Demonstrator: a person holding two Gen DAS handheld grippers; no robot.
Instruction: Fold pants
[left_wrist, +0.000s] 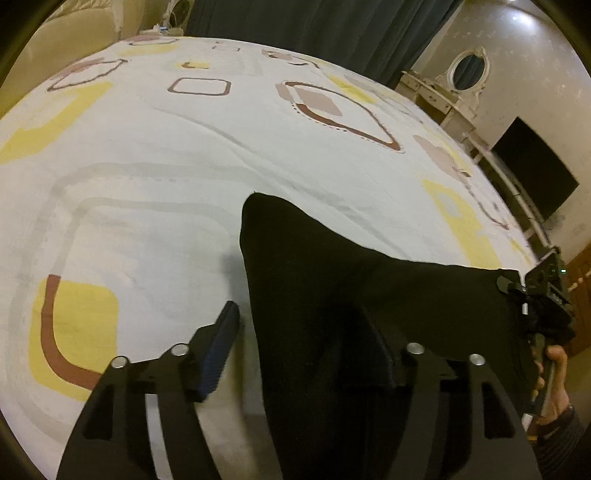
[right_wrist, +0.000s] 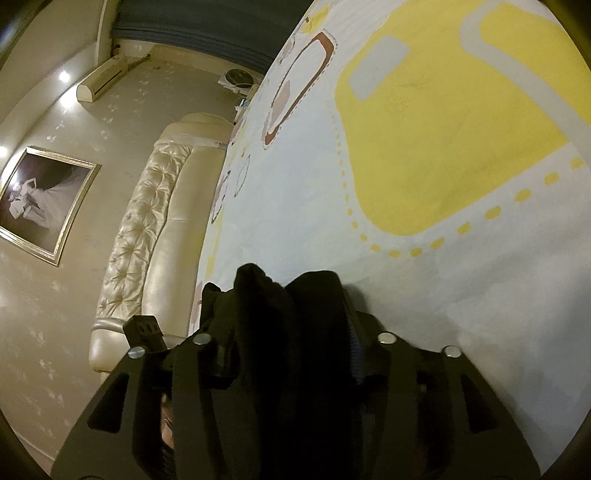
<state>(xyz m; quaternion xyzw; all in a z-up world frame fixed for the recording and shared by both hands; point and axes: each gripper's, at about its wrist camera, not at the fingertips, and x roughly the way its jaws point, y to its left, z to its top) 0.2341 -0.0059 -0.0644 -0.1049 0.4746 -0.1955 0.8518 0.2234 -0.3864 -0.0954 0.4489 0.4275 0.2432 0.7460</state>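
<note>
The black pants (left_wrist: 351, 295) hang stretched between my two grippers above the bed. My left gripper (left_wrist: 303, 343) has its jaws wide apart; the left finger (left_wrist: 218, 354) stands clear and the cloth drapes over the right finger, hiding it. My right gripper (left_wrist: 532, 295) shows at the right edge of the left wrist view, clamped on the far end of the pants. In the right wrist view my right gripper (right_wrist: 291, 332) is shut on a bunched fold of the pants (right_wrist: 280, 314).
The bed sheet (left_wrist: 184, 155) is white with yellow, brown and grey shapes. A cream tufted headboard (right_wrist: 155, 229) lies along one side. A white dresser with an oval mirror (left_wrist: 465, 74) and a dark TV screen (left_wrist: 535, 170) stand beyond the bed.
</note>
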